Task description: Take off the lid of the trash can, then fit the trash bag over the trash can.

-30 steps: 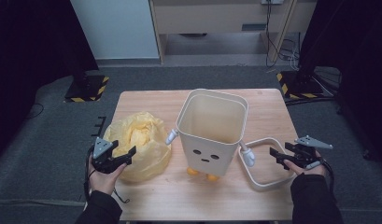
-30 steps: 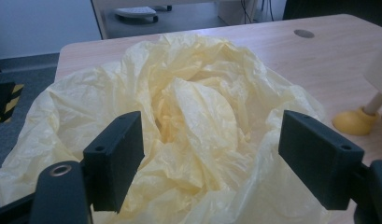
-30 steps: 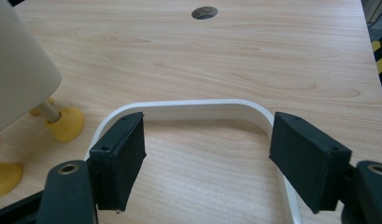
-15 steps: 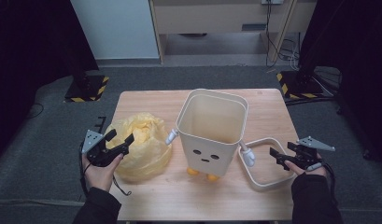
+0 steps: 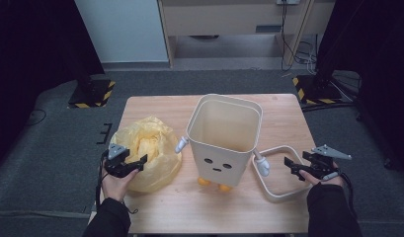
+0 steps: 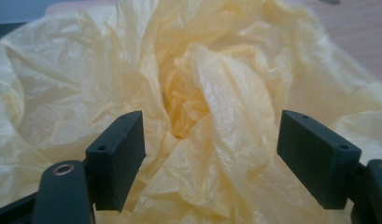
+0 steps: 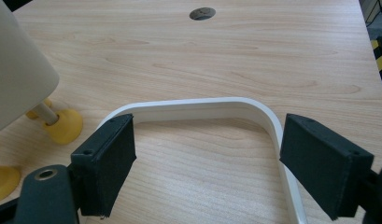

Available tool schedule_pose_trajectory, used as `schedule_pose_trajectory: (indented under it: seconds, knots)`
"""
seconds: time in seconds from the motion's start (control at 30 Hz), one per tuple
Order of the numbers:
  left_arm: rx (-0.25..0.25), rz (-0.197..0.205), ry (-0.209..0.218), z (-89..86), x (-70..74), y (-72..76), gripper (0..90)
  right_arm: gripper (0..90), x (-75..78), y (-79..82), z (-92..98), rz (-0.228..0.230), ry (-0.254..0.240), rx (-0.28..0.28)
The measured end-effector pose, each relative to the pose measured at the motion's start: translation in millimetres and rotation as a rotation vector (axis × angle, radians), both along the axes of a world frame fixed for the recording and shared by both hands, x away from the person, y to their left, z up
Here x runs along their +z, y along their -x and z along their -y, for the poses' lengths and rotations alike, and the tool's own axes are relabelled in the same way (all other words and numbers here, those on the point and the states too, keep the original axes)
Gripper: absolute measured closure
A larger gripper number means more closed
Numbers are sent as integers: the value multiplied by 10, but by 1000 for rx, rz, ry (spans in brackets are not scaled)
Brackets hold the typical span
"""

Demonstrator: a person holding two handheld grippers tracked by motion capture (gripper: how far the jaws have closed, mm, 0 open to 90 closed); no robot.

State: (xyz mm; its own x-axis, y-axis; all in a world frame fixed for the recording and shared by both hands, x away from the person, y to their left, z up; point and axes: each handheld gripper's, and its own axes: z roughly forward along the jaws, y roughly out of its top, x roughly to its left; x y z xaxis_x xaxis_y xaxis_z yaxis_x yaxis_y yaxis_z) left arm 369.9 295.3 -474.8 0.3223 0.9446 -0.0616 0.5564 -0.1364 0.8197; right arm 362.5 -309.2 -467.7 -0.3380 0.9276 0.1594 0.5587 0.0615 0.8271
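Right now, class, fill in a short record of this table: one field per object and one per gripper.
bin: cream square bin with a face, yellow feet, upright at table centre, looks empty
bag: crumpled yellow plastic bag left of the bin
frame: white rounded frame flat on the wooden table, right of the bin
left gripper: open, fingers at the bag
right gripper: open, at the frame's right side
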Motion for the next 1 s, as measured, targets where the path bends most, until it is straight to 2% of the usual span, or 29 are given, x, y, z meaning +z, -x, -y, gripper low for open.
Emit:
schedule_pose_trajectory:
  seconds: [0.17,0.27,0.33,0.53,0.6,0.73,0.8,1.0]
  knots:
    - [15,-89,-17,-60,-146,-68,244,182,-10,-14,-10,-11,1,5]
    - [13,-139,-20,-76,-195,-71,295,182,-27,-24,-19,-22,8,11]
    - [9,-150,-25,-71,-189,-59,359,182,-32,-22,-26,-28,8,12]
    - [-45,-188,-26,-11,-139,-50,655,183,-21,-17,-43,-29,0,17]
    - [-58,-183,-16,10,-96,-41,745,183,-20,-24,-45,-33,3,19]
    - [-78,-159,17,25,-21,-10,838,185,-26,-21,-42,-39,6,18]
    - [-84,-137,26,18,12,-2,855,184,-24,-24,-43,-38,2,17]
    - [-75,-63,119,-46,163,64,861,185,-16,-20,-39,-35,3,19]
